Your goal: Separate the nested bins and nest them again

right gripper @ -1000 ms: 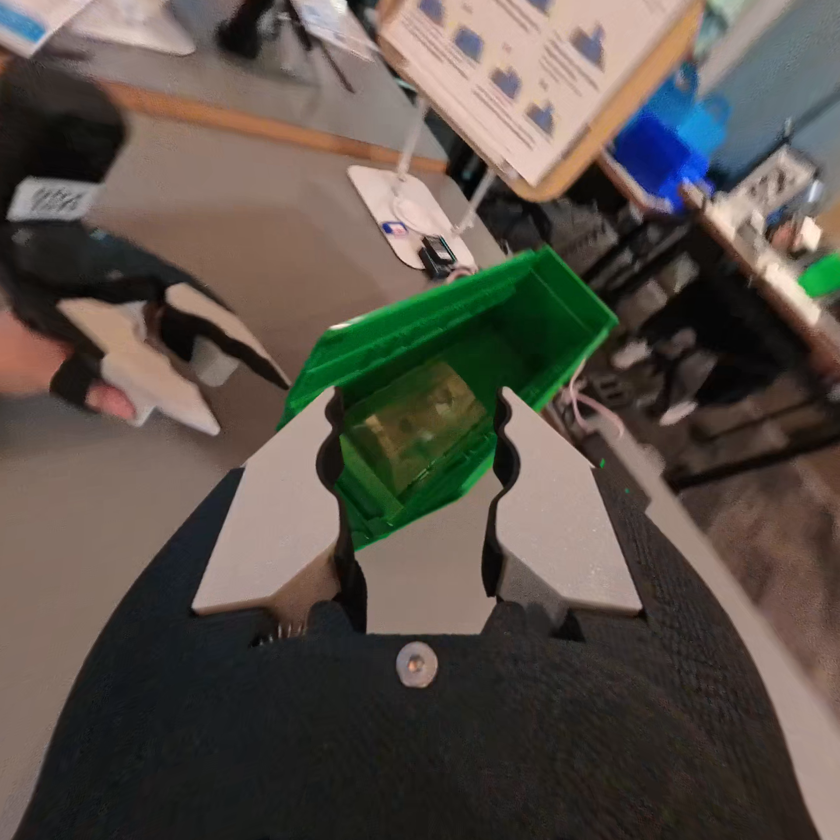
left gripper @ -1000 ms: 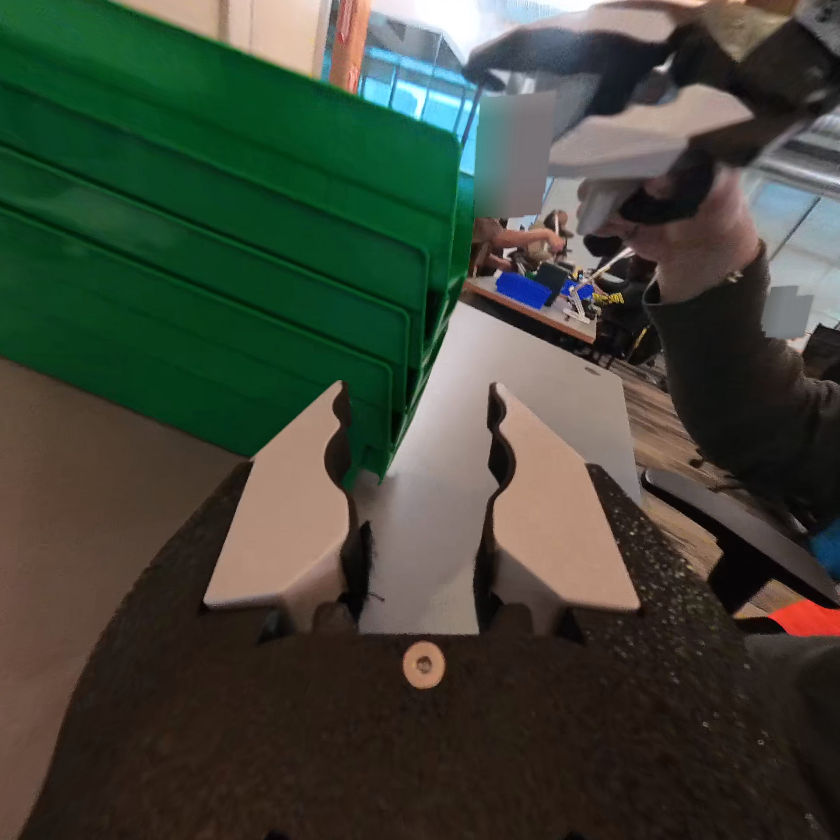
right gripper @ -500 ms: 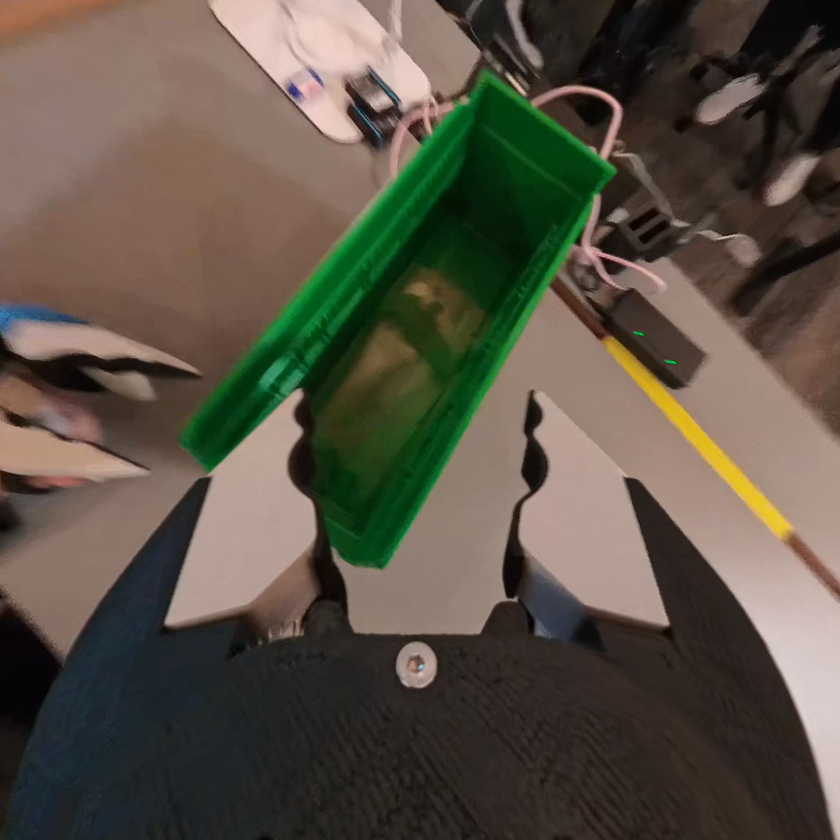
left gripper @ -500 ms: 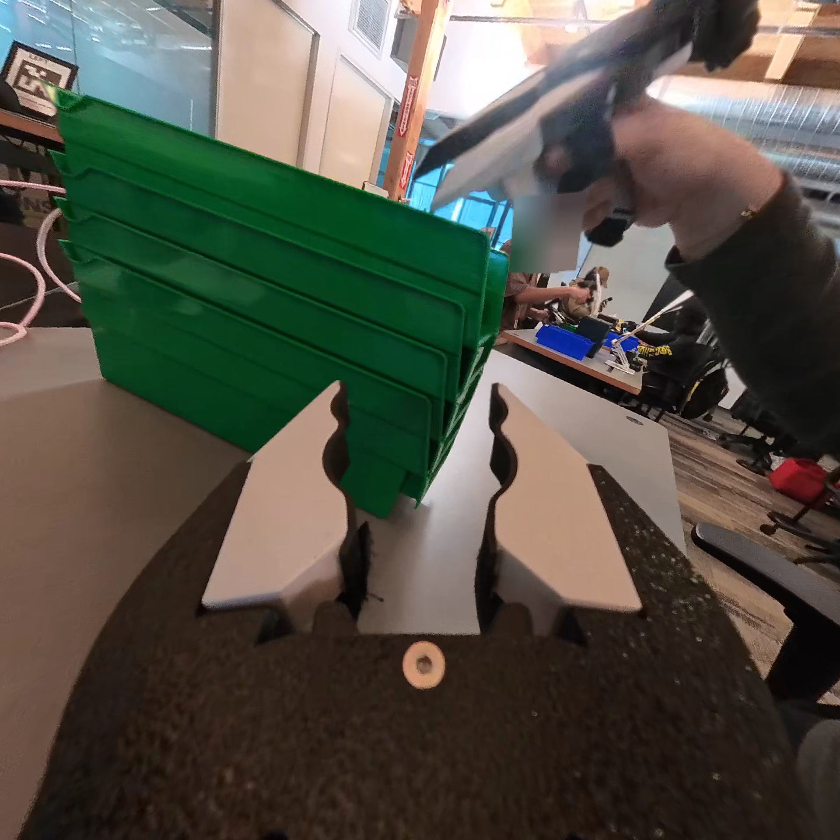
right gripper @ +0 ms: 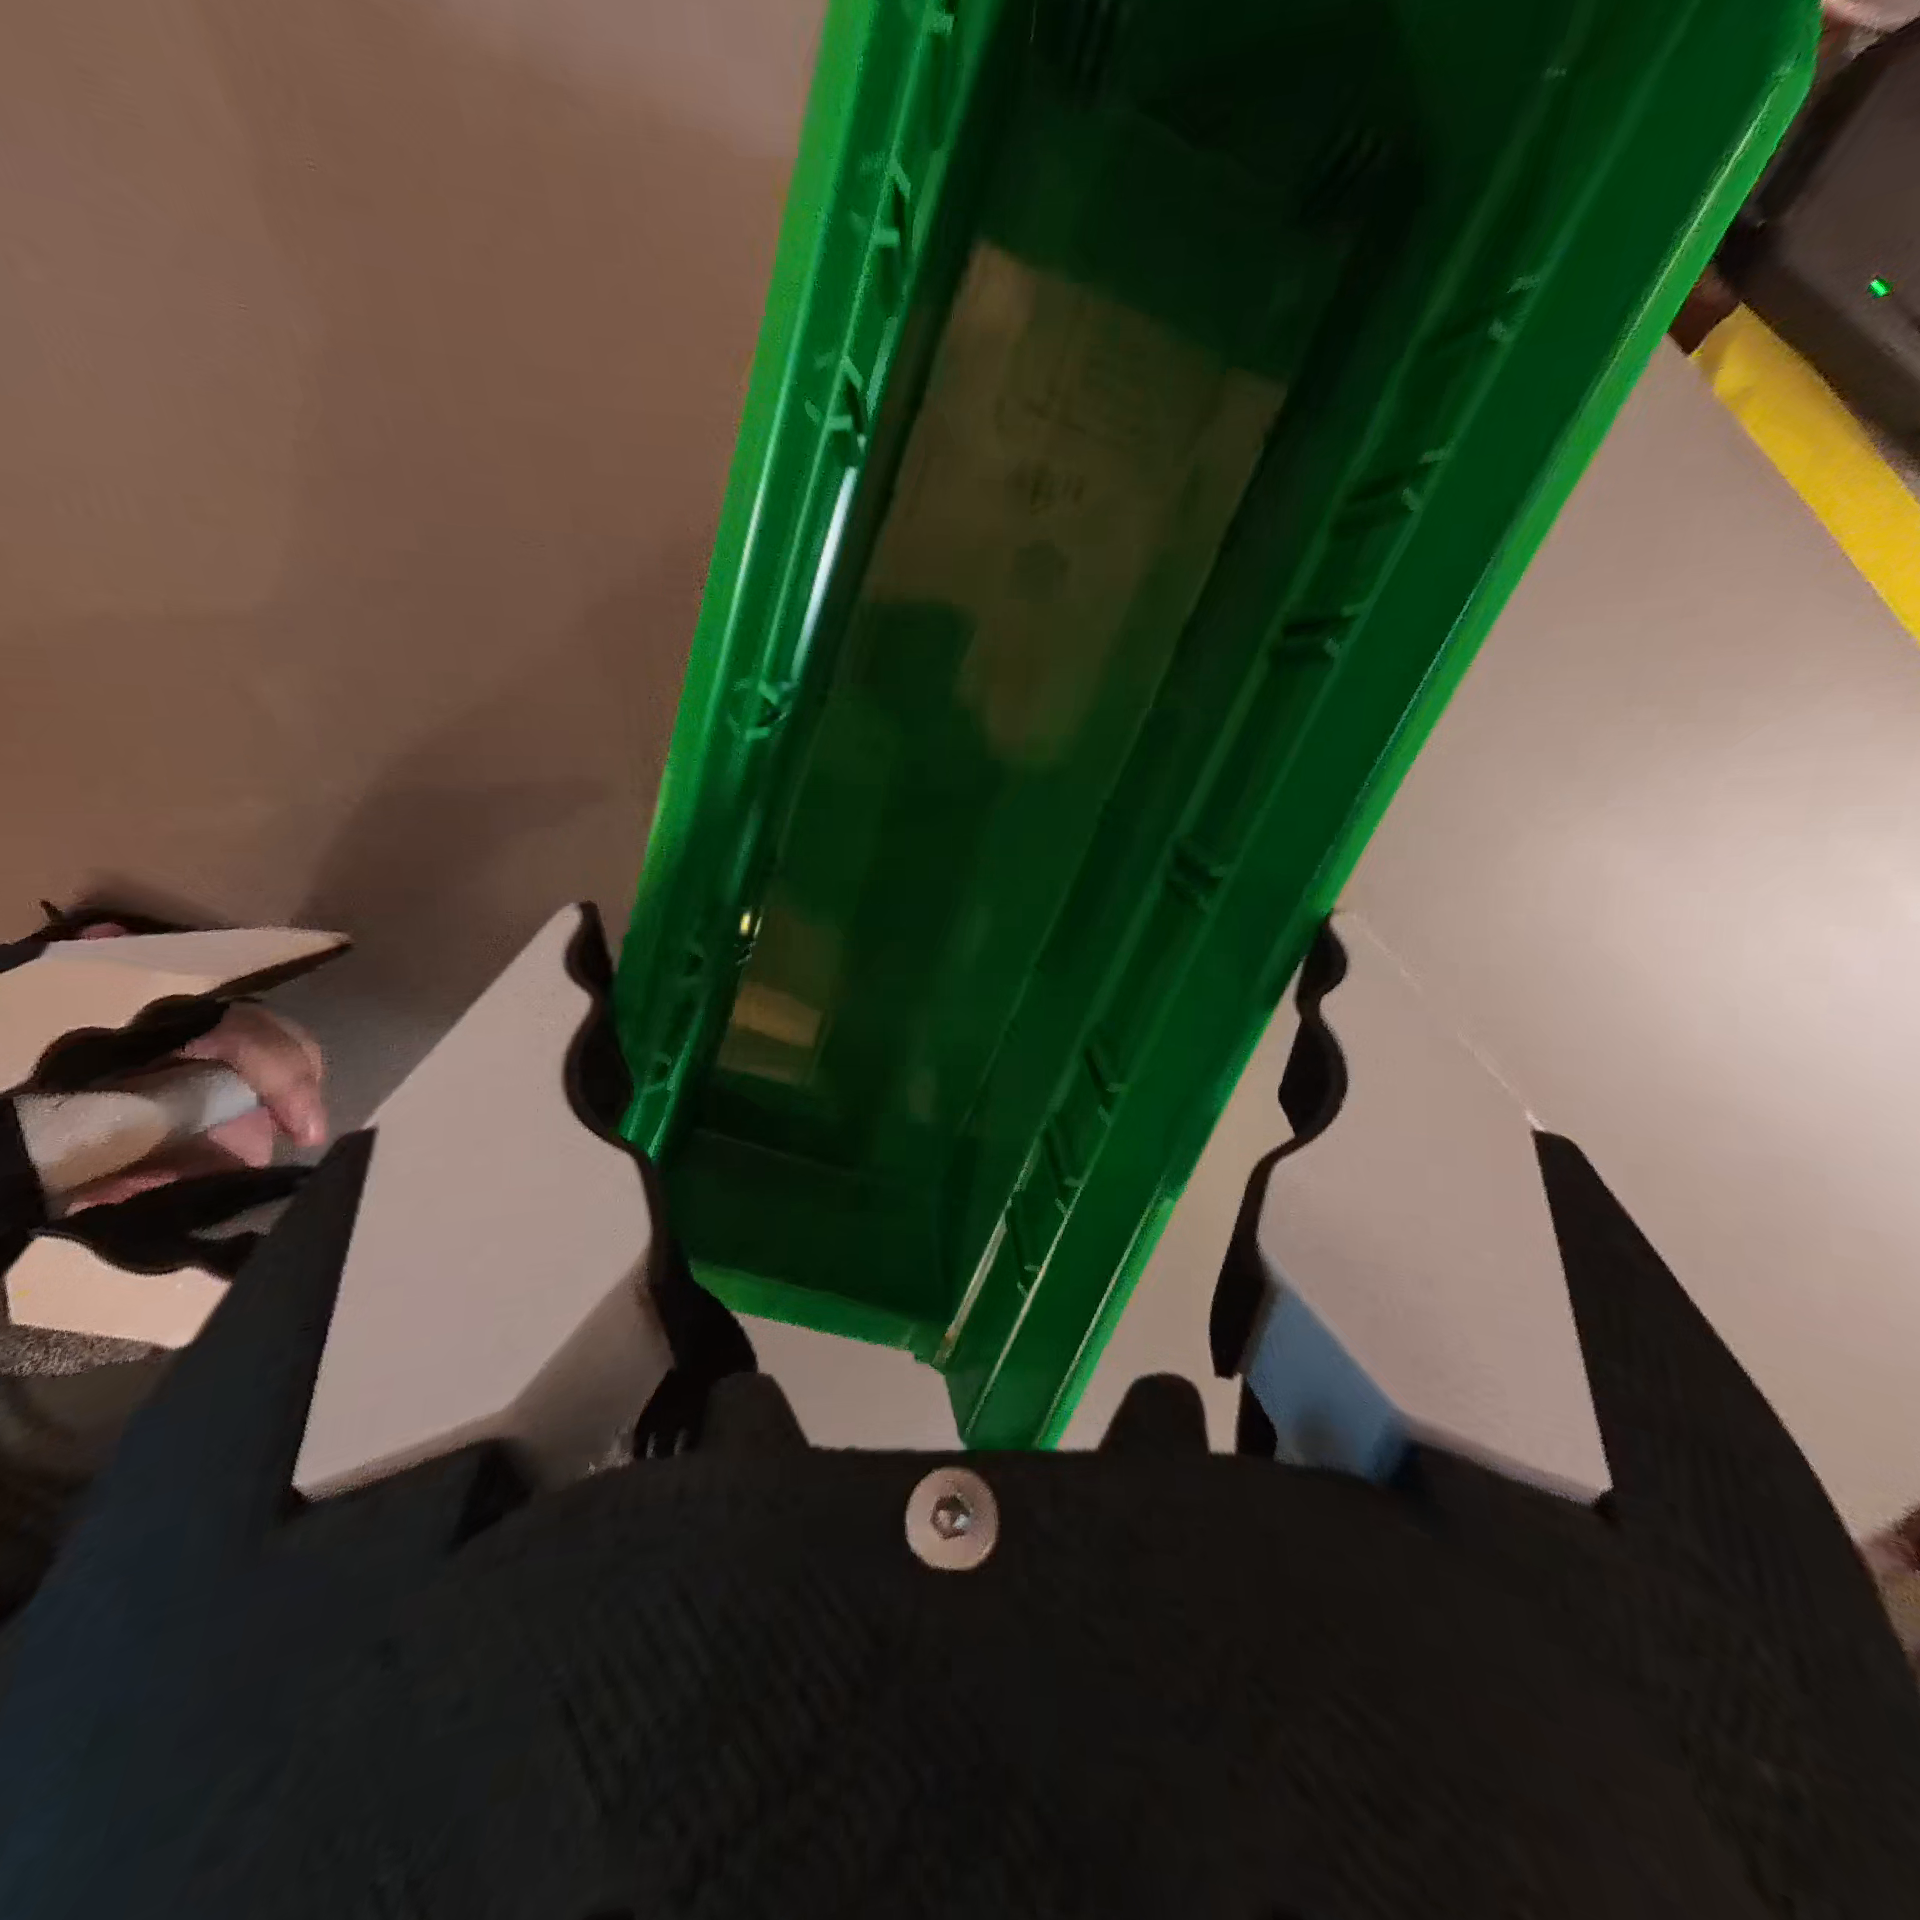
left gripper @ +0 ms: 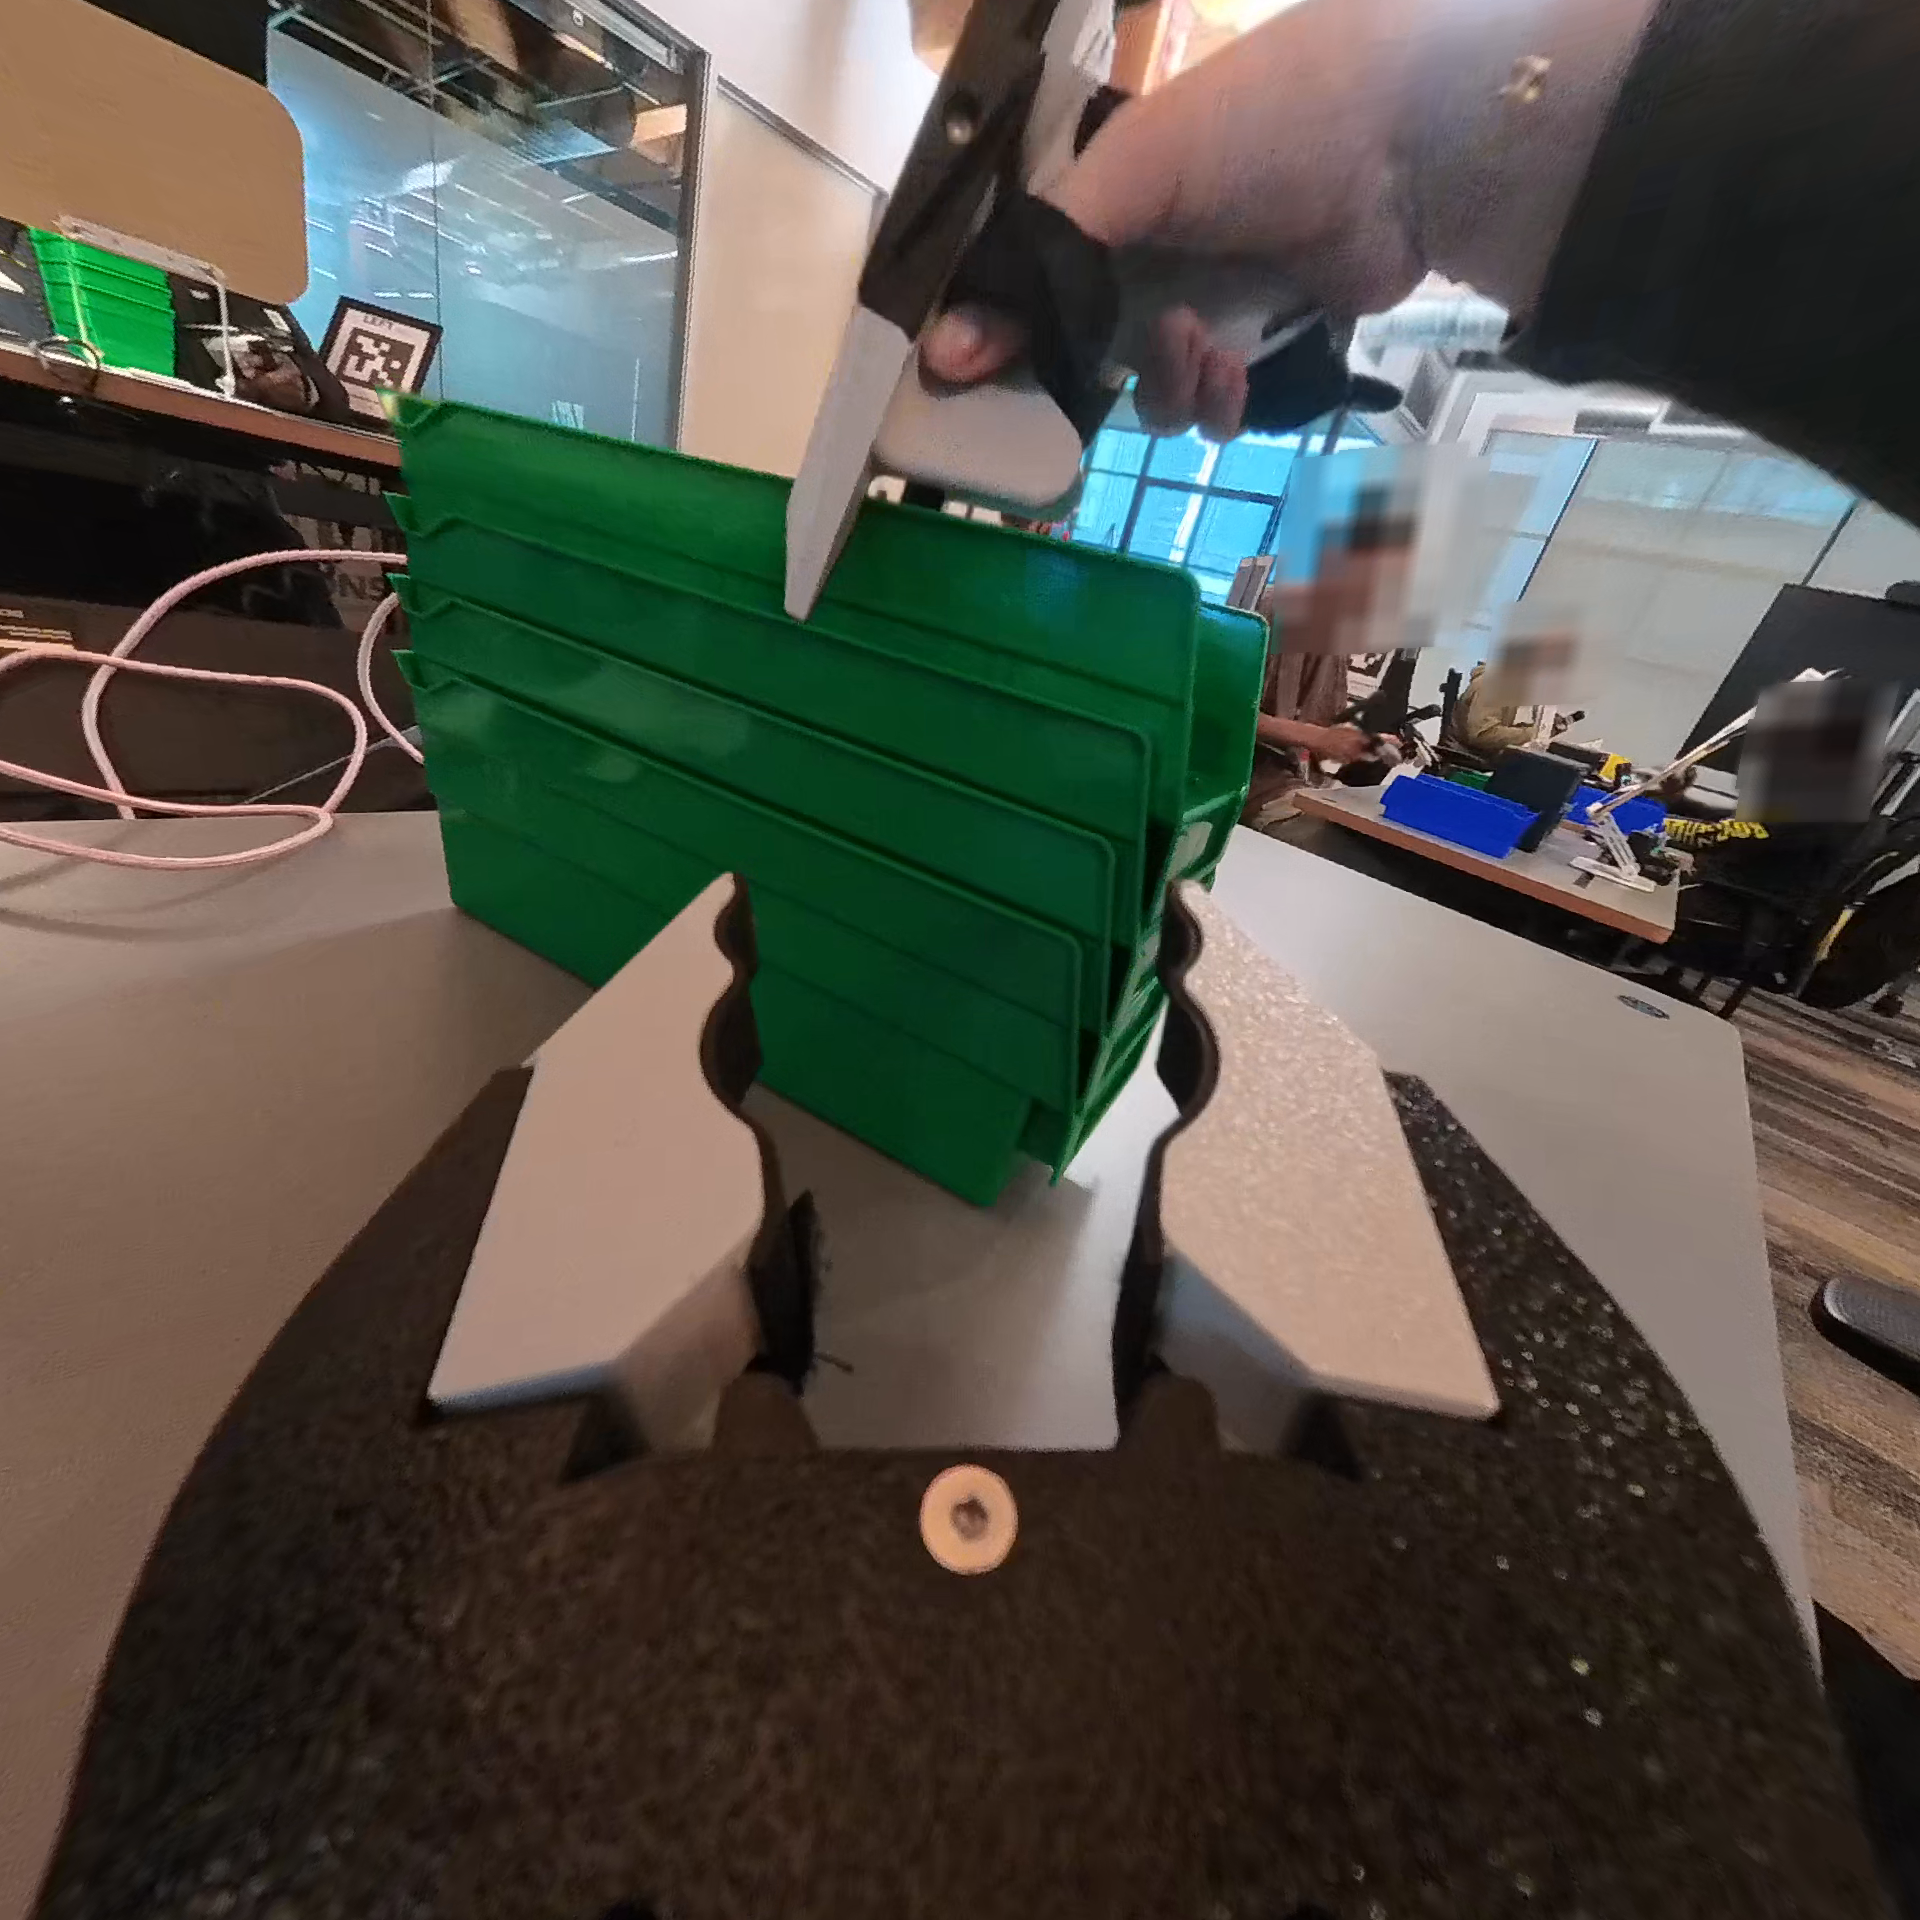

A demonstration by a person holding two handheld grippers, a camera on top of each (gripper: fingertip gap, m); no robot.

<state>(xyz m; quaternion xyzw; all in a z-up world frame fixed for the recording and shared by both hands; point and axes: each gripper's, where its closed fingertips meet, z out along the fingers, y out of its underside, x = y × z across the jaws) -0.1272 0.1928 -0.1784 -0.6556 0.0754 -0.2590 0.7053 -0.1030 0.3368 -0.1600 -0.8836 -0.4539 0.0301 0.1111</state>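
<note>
grey worktop [left gripper: 260, 1039]: nested stack of green plastic bins [left gripper: 831, 790] near its far edge. stiff, light, slick; grip top rim. left gripper [left gripper: 961, 1049] and right gripper [right gripper: 951, 1101] both gape, empty.

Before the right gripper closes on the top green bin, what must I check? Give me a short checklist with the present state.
1. Right gripper open: ok.
2. Its fingers straddle the end of the nested green plastic bins: ok, one finger lies outside the rim.
3. Left gripper open, holding nothing: ok.
4. Stack resting on the grey table: ok.
5. Only the top bin between the fingers: cannot tell.
</note>
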